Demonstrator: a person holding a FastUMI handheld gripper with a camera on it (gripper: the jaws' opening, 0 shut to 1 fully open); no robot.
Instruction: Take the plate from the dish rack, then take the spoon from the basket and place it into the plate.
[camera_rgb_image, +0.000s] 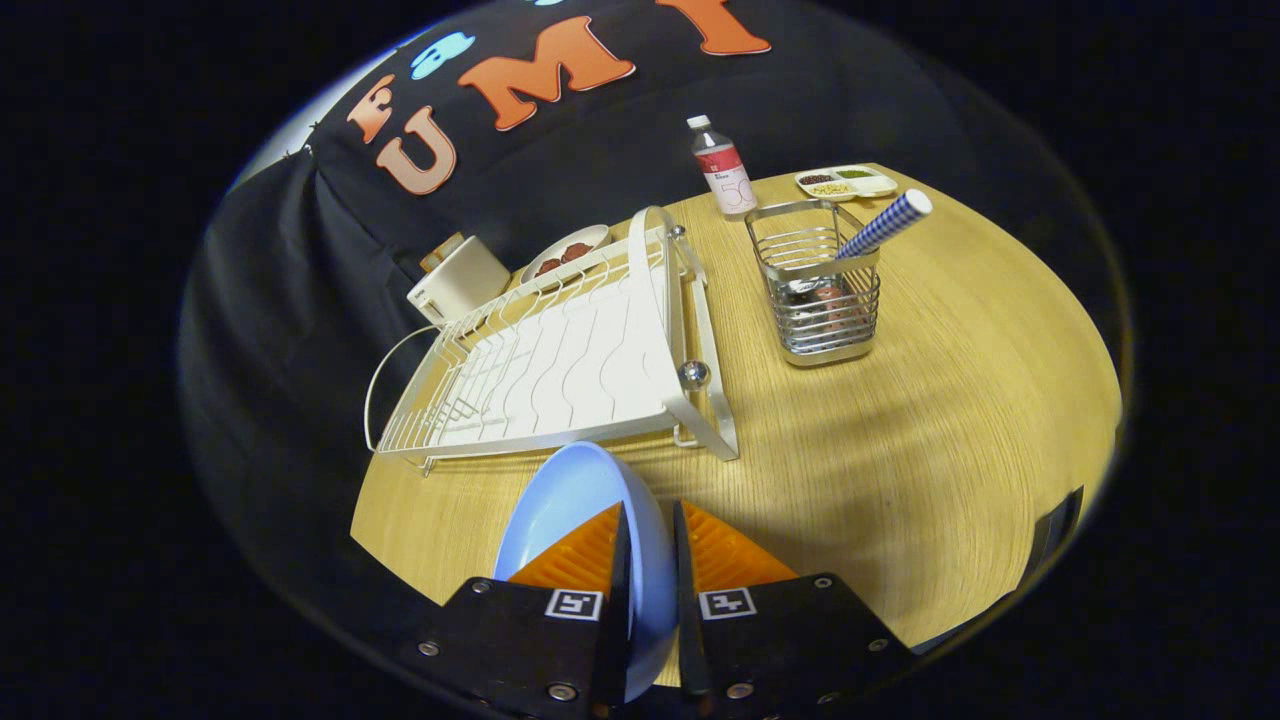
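The big wooden table (930, 420) takes up the middle and right of the frame. On it, left of the middle, sits the white dish rack (560, 370), and it has no plate in it now. The blue plate (570, 495) is at the bottom middle of the frame, standing on its edge, just in front of the rack. The gripper (648, 540) is clenched on the plate, with one finger on each side of its rim, so the plate is already out of the rack and held up over the table. Next comes the wire basket (820, 285), in the upper right of the frame, well beyond the fingers and a bit to their right. The spoon (885, 225) stands in it, and its checked handle leans up and out to the right, over the basket's rim. I think the plate has to go down flat on the bare table first, and then the gripper must reach forward and right to that slanted handle. A bottle (722, 170) stands behind the basket.
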